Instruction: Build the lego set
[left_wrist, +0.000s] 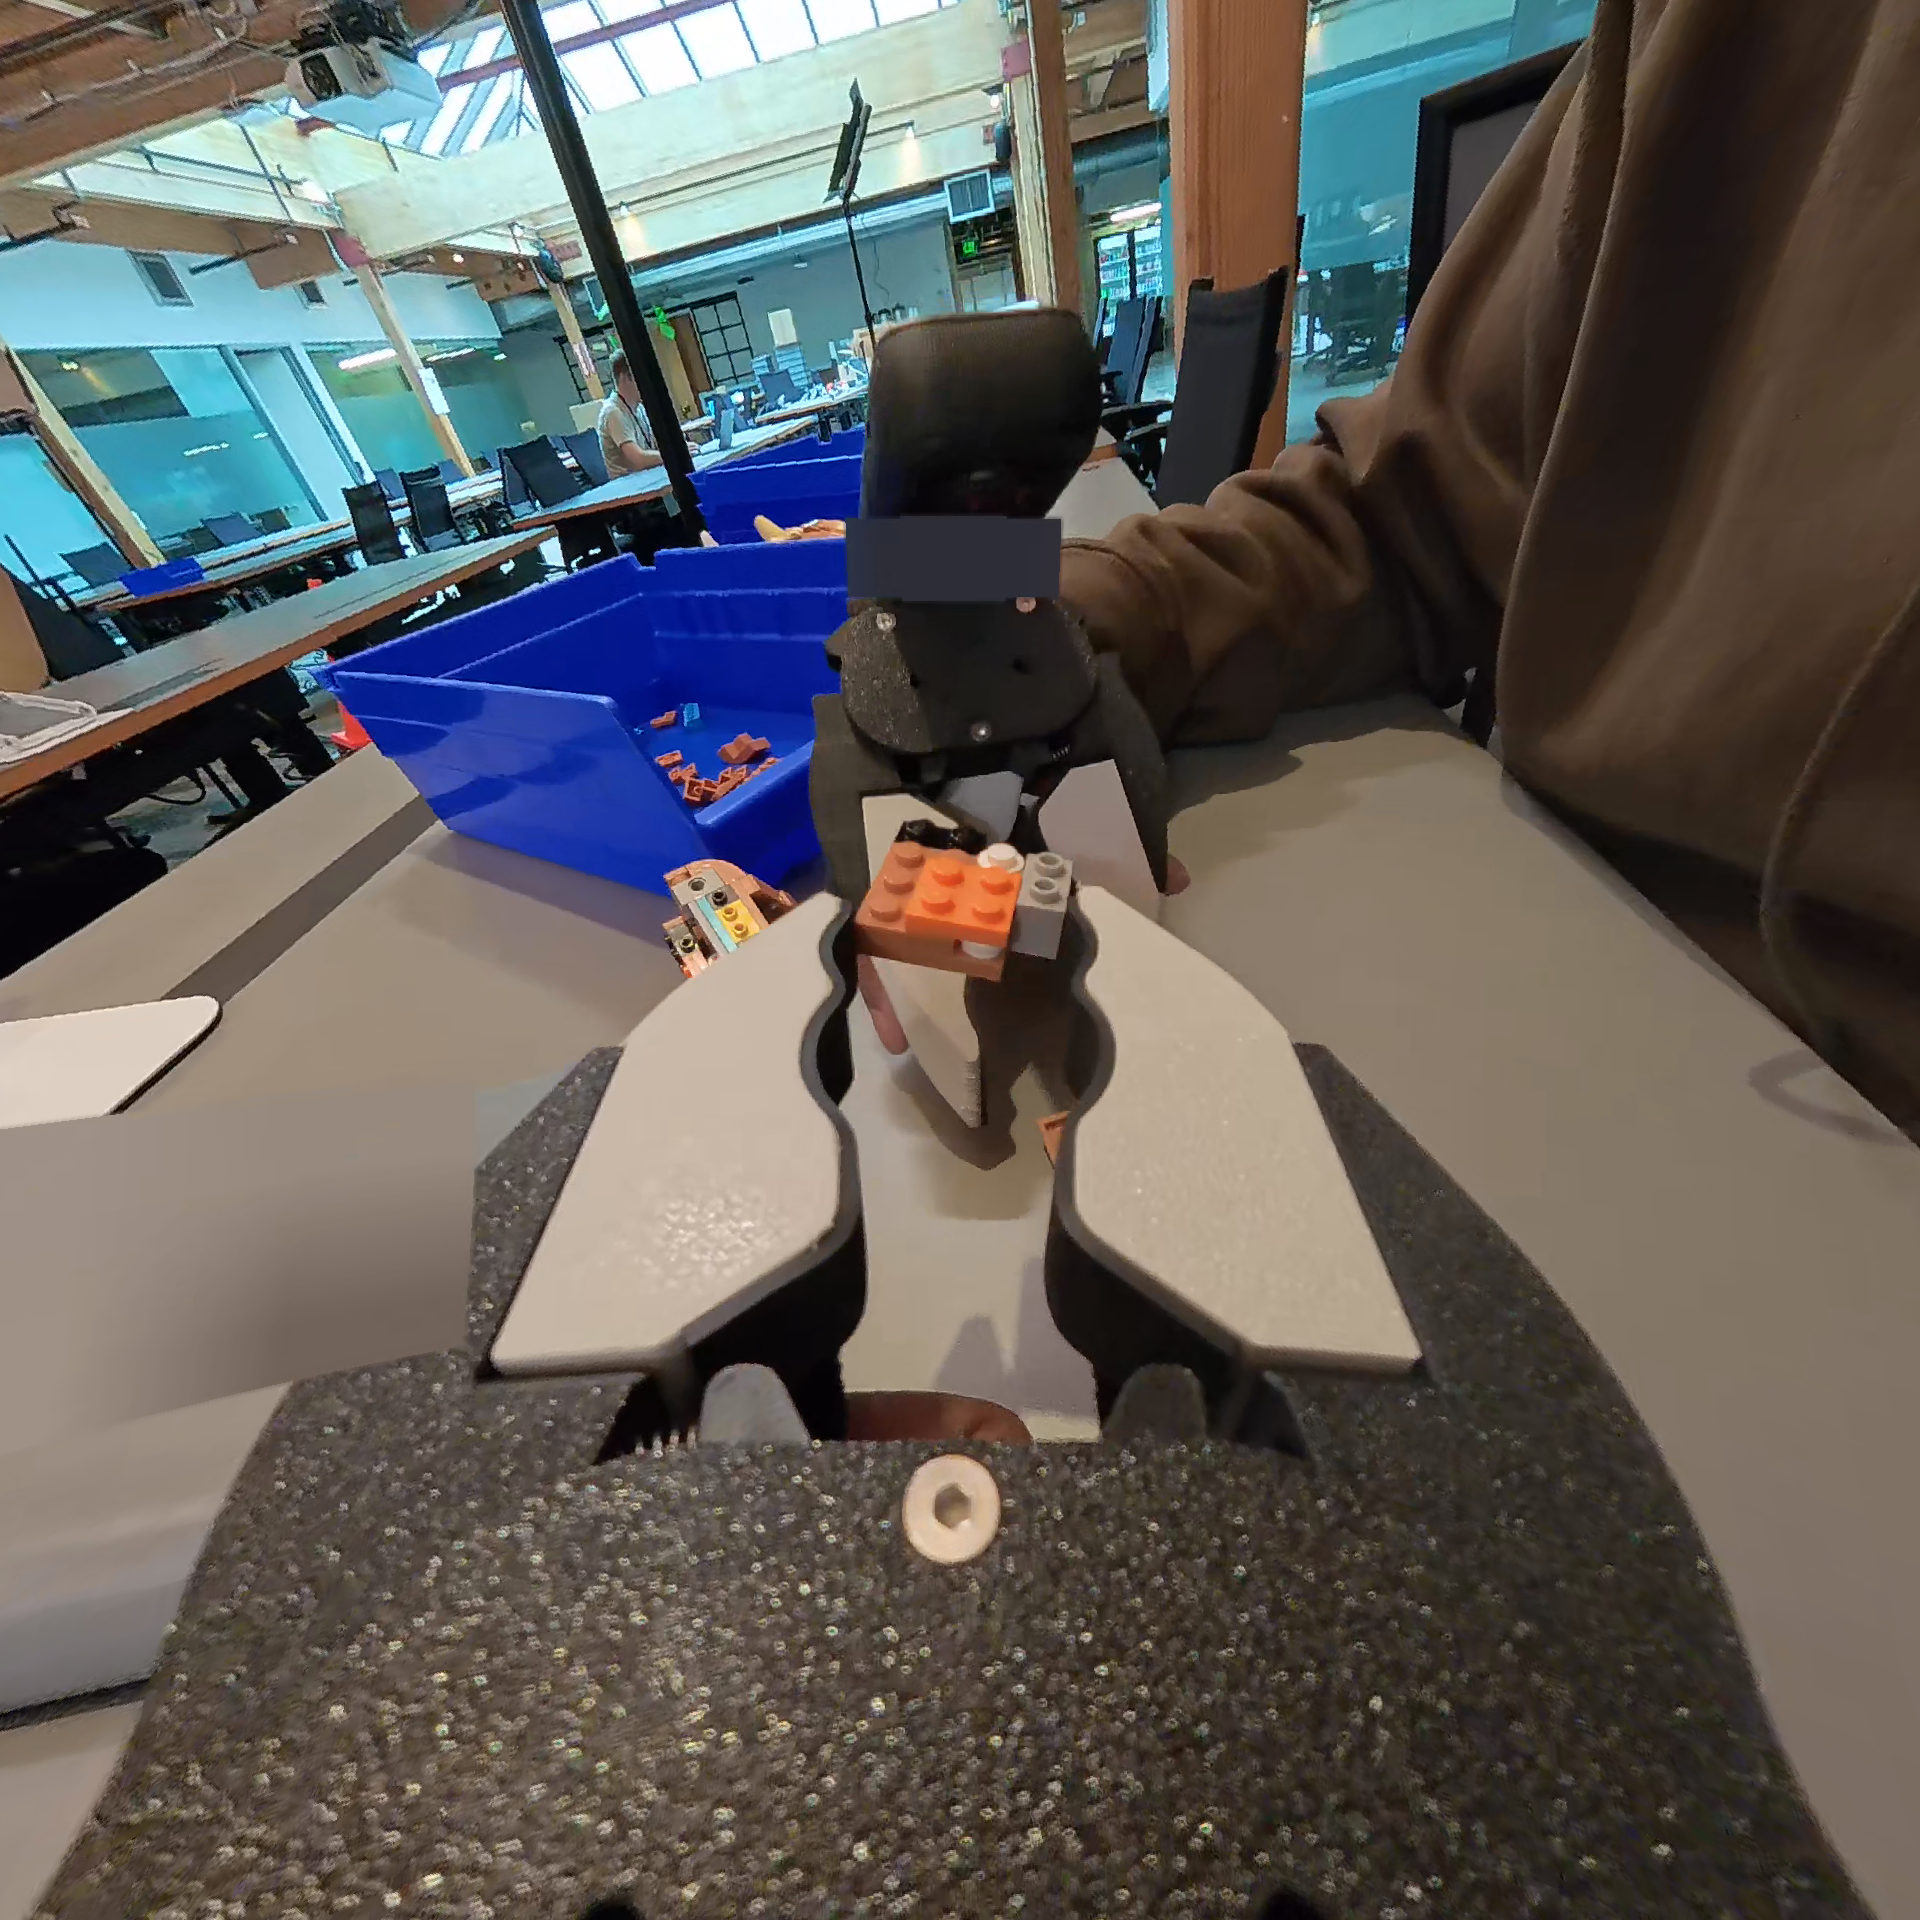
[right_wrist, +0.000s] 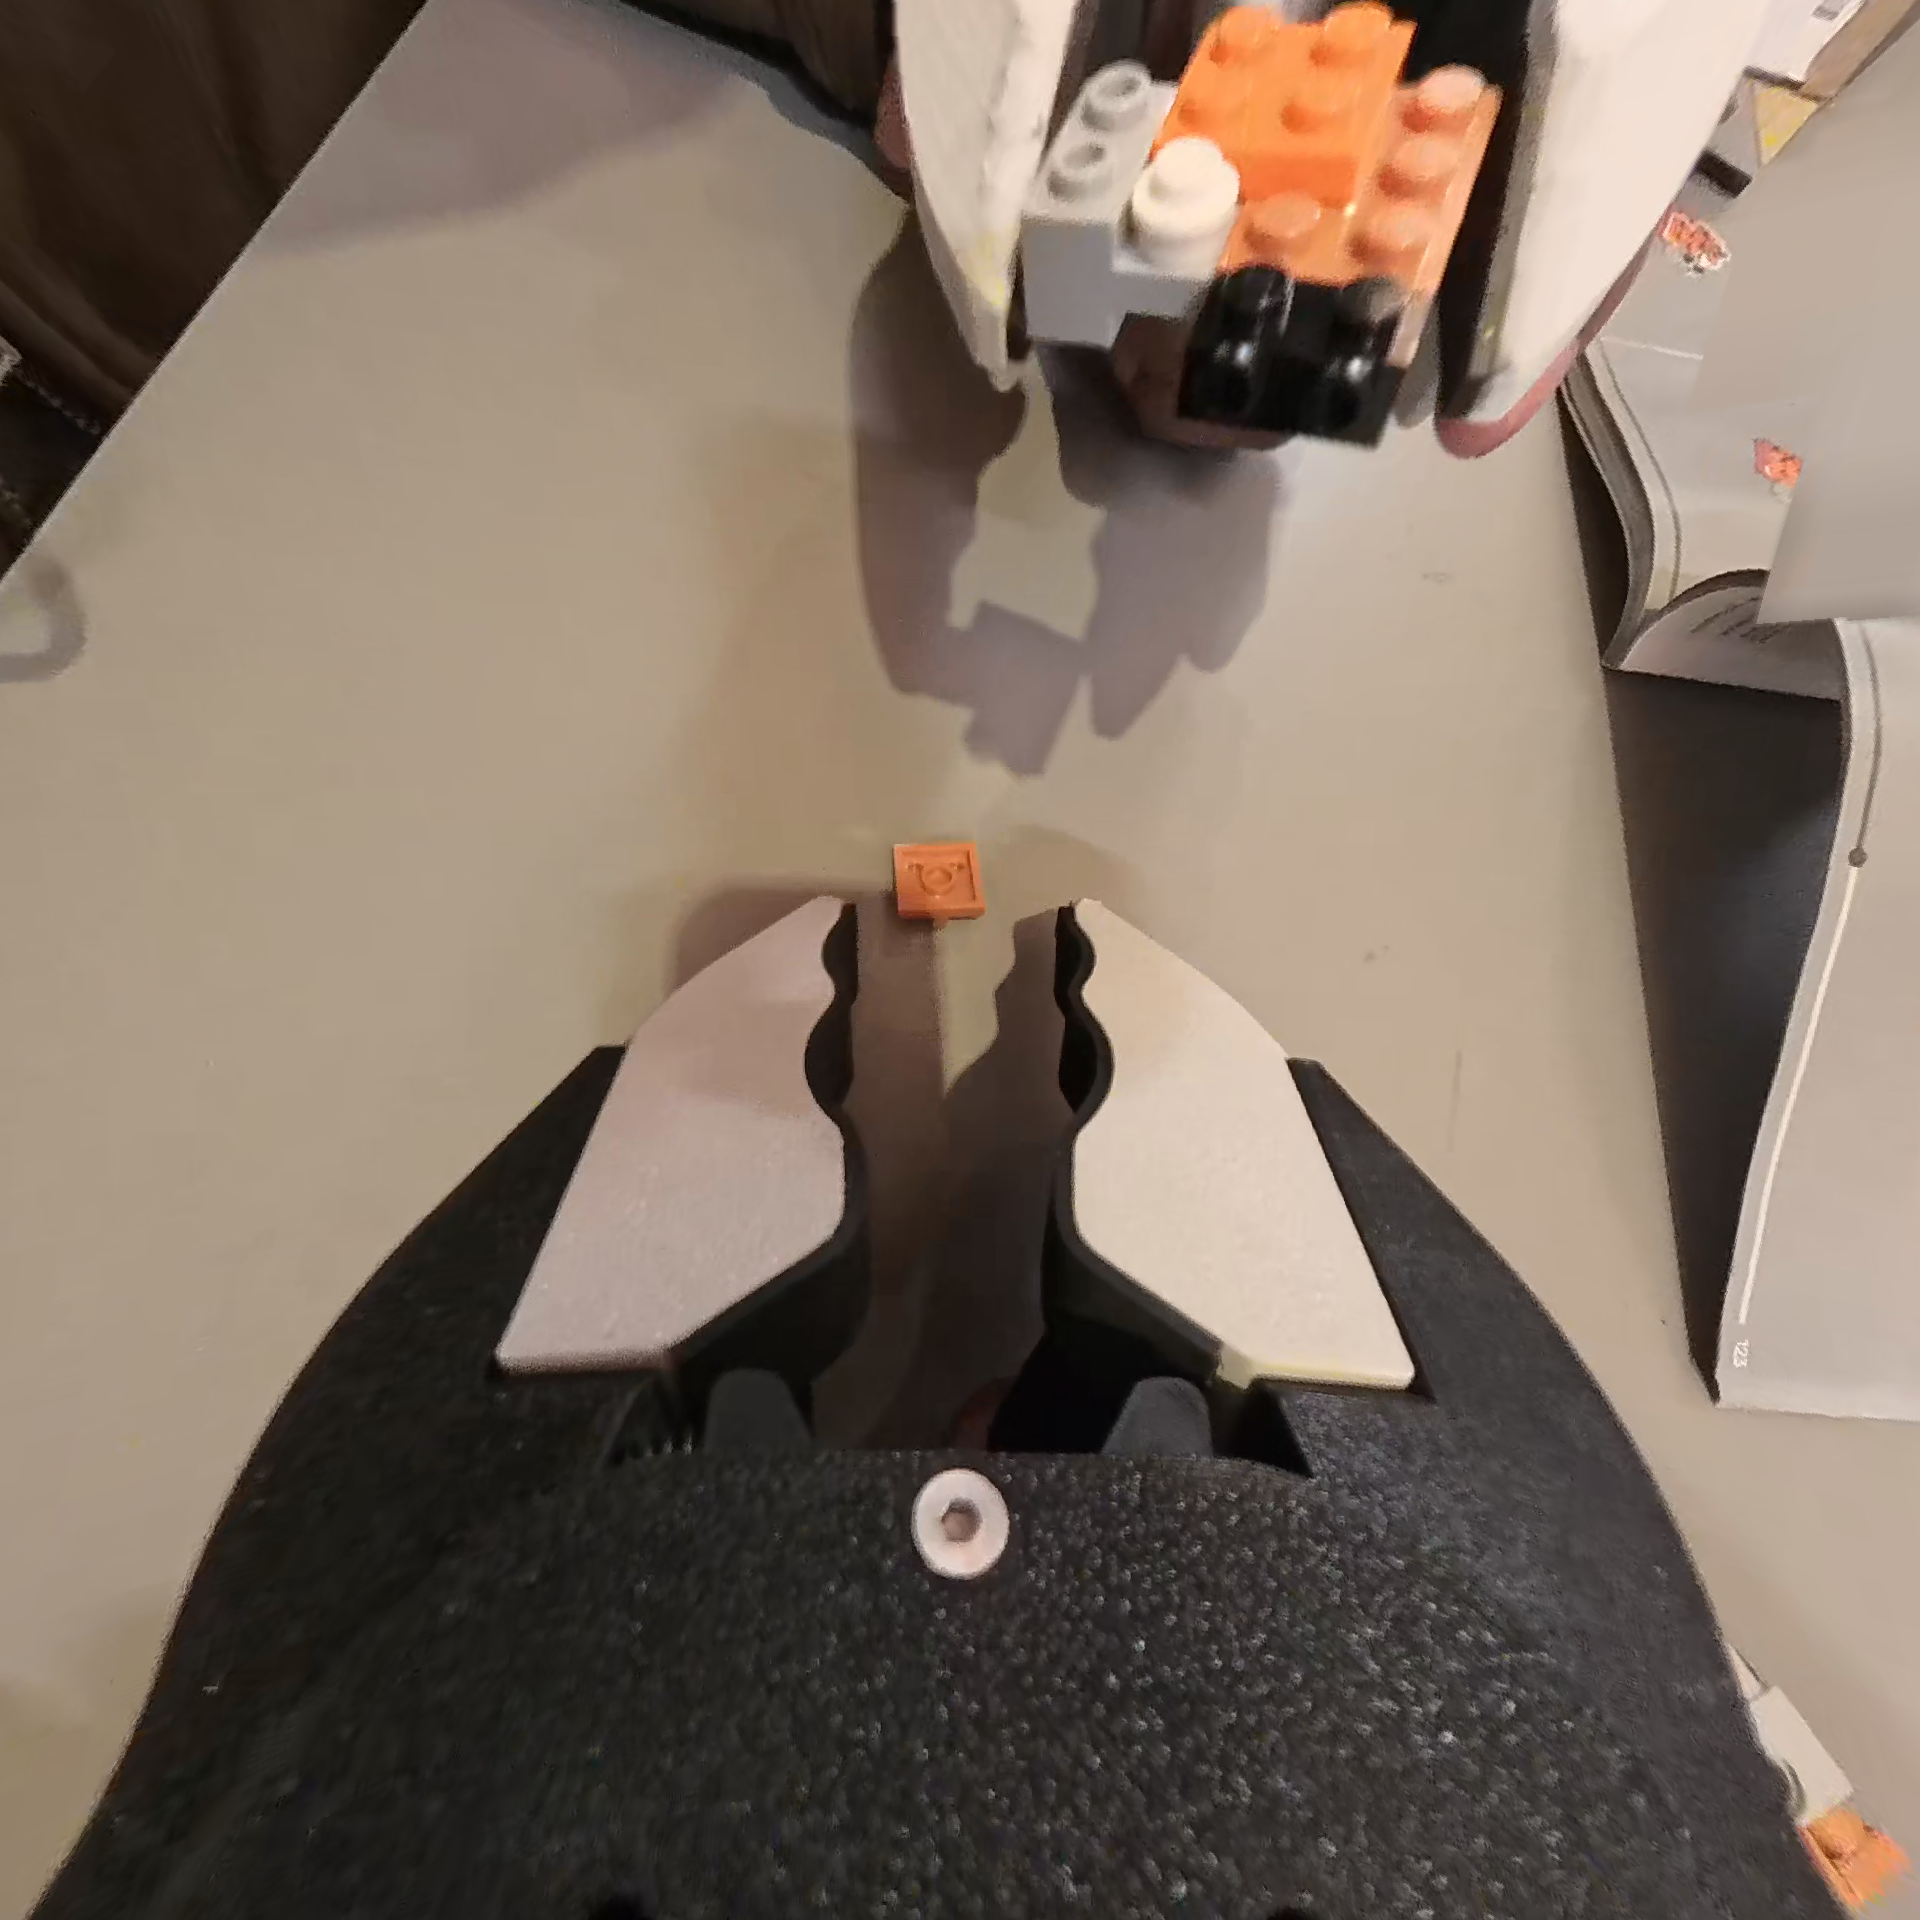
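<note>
The left claw (left_wrist: 961, 914) clamps the orange-and-grey lego assembly (left_wrist: 961, 904) above the worktop (right_wrist: 416, 727). The right claw (right_wrist: 956, 909) gapes narrowly just short of the small orange tile (right_wrist: 935, 881); straddle it squarely, then close gently.

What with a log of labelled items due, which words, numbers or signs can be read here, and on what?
Open grey instruction booklet: a small number at the page foot and orange print; wording not copied.
Small orange square tile: a raised mark, no words.
Green lit sign far back: too small to read.
Orange, grey and black lego assembly: none.
</note>
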